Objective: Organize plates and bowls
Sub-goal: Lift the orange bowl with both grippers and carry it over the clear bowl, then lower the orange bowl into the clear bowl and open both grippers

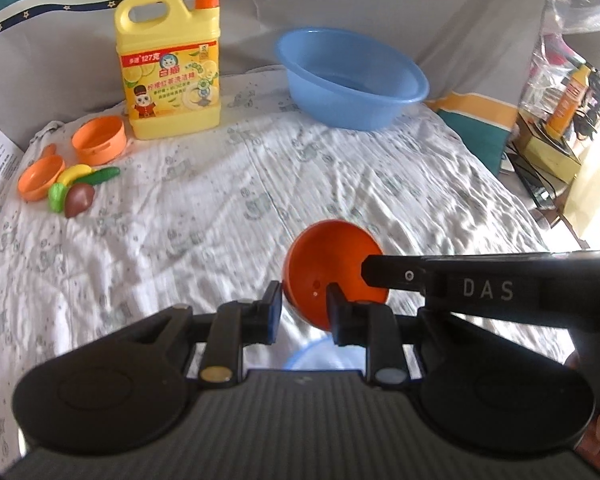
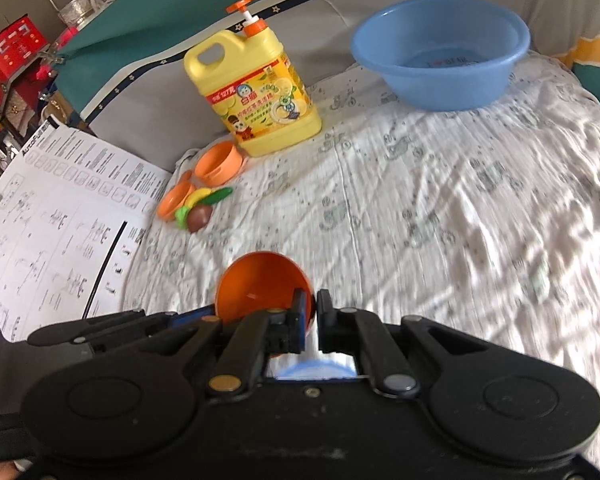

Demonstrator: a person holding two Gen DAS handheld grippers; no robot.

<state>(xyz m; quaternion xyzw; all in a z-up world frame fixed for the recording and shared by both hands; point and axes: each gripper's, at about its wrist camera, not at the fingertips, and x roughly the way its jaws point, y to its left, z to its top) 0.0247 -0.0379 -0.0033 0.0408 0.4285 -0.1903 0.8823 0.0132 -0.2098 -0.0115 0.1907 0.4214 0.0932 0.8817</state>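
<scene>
Holding: both grippers are clamped on the same little orange bowl, one on each side of the rim, bowl tipped on edge and up off the cloth.
Left gripper: jaws pinched in on the bowl's wall, one finger outside, one inside the cup.
Right gripper: jaws nearly shut, only the thin rim of the bowl sandwiched between them; in the left wrist view it comes in from the right as a black bar reaching into the bowl.
Surface: a wrinkly white printed cloth over everything.
Blue basin: far back on the right, sitting upright, well apart from the held bowl.
Detergent jug: big yellow one with an orange pump, at the back left.
Toy stuff: an orange toy pot just in front of the jug, an orange toy pan beside it, and plastic play food touching the pan.
Printed sheet: lying off the left edge of the cloth.
Under the grippers: a bit of pale blue rim peeks out, can't tell what it is.
</scene>
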